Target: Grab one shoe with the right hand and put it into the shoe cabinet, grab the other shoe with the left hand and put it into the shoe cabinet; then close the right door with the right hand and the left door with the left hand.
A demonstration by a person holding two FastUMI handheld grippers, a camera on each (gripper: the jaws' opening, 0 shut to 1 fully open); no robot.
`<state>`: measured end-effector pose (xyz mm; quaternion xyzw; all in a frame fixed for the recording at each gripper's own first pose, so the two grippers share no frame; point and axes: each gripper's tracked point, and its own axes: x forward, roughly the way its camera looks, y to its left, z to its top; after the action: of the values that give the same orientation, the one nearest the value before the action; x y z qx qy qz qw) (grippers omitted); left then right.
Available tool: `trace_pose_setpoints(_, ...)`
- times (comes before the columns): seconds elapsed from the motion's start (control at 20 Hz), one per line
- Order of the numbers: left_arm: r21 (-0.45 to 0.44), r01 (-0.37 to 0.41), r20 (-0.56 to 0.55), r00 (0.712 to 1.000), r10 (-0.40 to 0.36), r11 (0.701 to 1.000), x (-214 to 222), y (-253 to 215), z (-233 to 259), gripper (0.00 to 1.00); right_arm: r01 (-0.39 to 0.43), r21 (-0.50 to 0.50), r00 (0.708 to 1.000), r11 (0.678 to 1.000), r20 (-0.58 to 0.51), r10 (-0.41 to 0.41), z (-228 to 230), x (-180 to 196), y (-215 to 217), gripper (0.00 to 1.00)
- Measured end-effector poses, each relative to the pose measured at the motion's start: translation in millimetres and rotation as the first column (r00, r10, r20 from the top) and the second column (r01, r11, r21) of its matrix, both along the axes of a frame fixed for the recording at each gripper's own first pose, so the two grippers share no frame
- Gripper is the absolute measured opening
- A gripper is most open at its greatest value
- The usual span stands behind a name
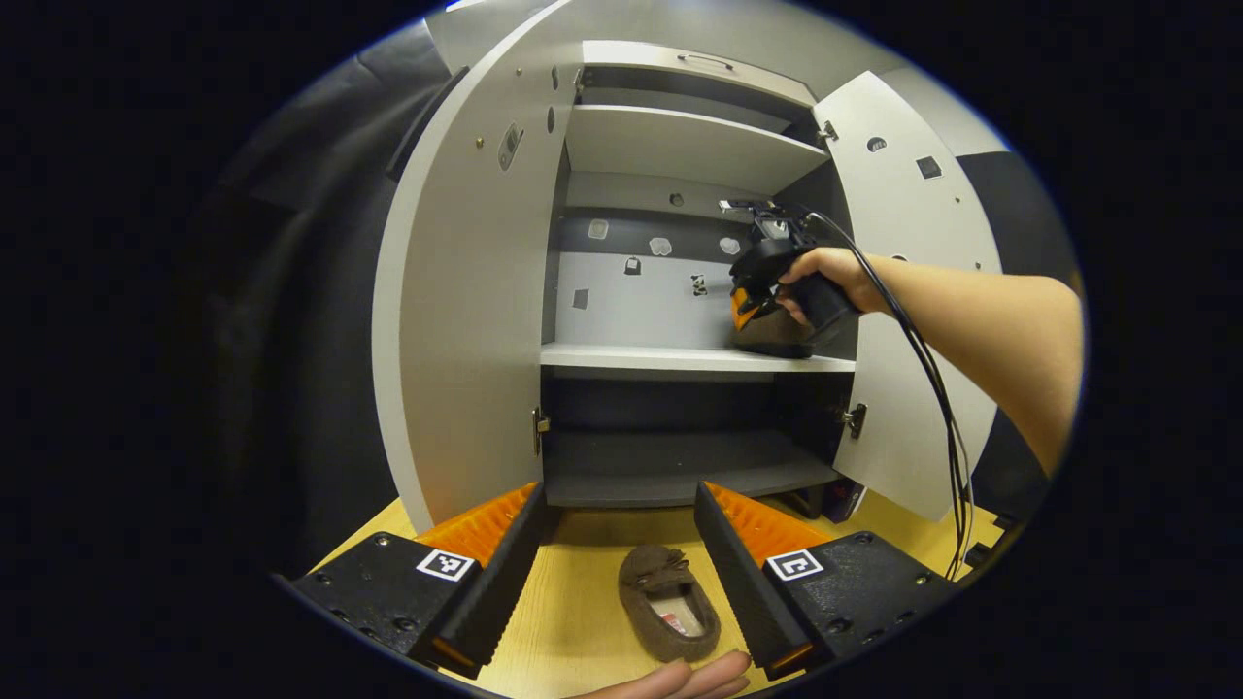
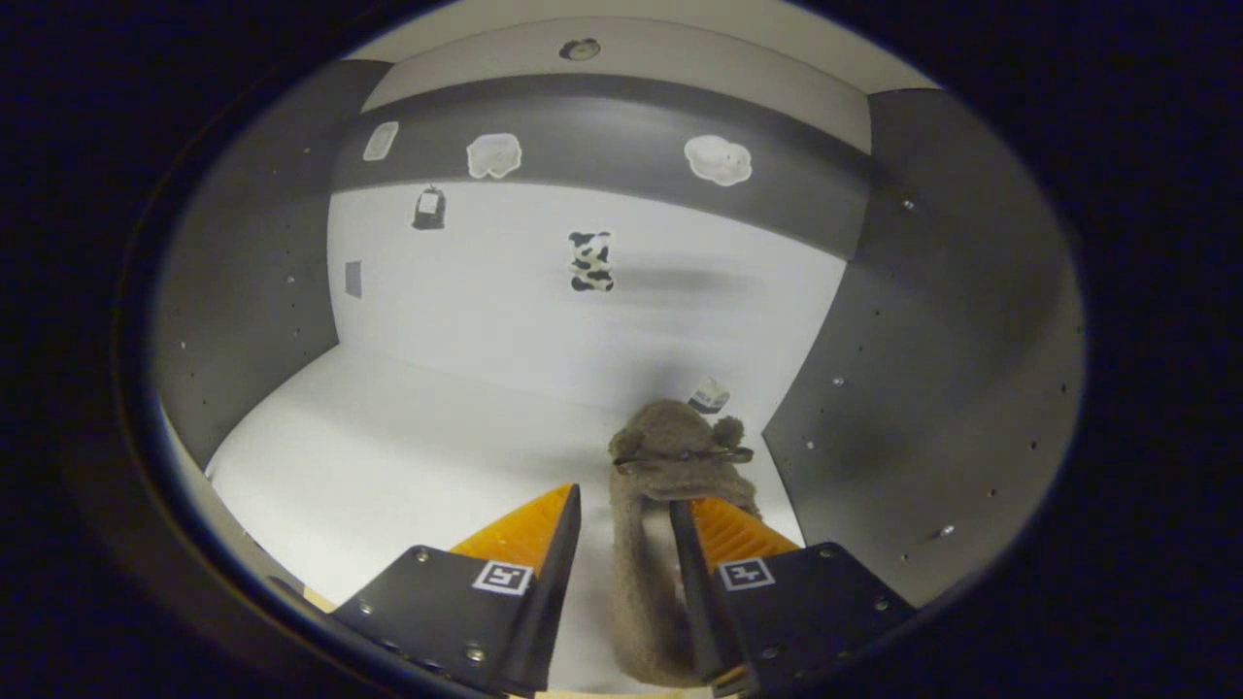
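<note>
The first slipper, a brown fuzzy moccasin with a small bow, sits on the white middle shelf of the shoe cabinet, at its right end just beside the dark side wall. The right tongs stand apart around it: the shoe lies between the fingers, against the right one, with a gap to the left one, so it looks released rather than gripped. From the left gripper view, the right tongs and the hand holding them are inside the cabinet at that shelf.

The second slipper lies on the wooden worktop in front of the cabinet, toe toward it. The left tongs hover spread wide above it, touching nothing.

Both the left door and the right door stand wide open.

By my reading, the first placement is about done. Left to do: withdraw the right arm, pick up and shelve the second slipper, then shut both doors.
</note>
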<state>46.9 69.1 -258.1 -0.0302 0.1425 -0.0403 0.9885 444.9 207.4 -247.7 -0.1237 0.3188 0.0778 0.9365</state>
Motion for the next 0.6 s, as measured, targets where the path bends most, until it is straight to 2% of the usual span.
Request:
trace_pose_setpoints(0.1,-0.006,0.001,0.015,1.000,0.000,1.000,-6.6,0.2,2.9,0.94,-0.026,0.001,1.000,1.000,0.015,0.026,20.3,-21.1,1.8,0.59)
trace_pose_setpoints(0.15,-0.005,-0.005,0.017,1.000,0.005,1.000,-10.0,1.7,3.8,0.94,-0.038,0.006,0.999,0.999,0.029,0.038,24.3,-26.6,0.0,0.73)
trace_pose_setpoints(0.3,-0.002,-0.050,0.015,0.999,0.050,0.999,-17.9,15.2,2.5,0.94,-0.095,0.073,0.992,0.993,0.090,0.088,54.7,-66.4,3.2,0.75)
trace_pose_setpoints(0.6,0.000,-0.092,-0.024,0.995,0.092,0.996,-38.3,23.0,-10.1,0.94,-0.153,0.256,0.973,0.955,0.209,0.099,107.0,-165.1,6.6,0.75)
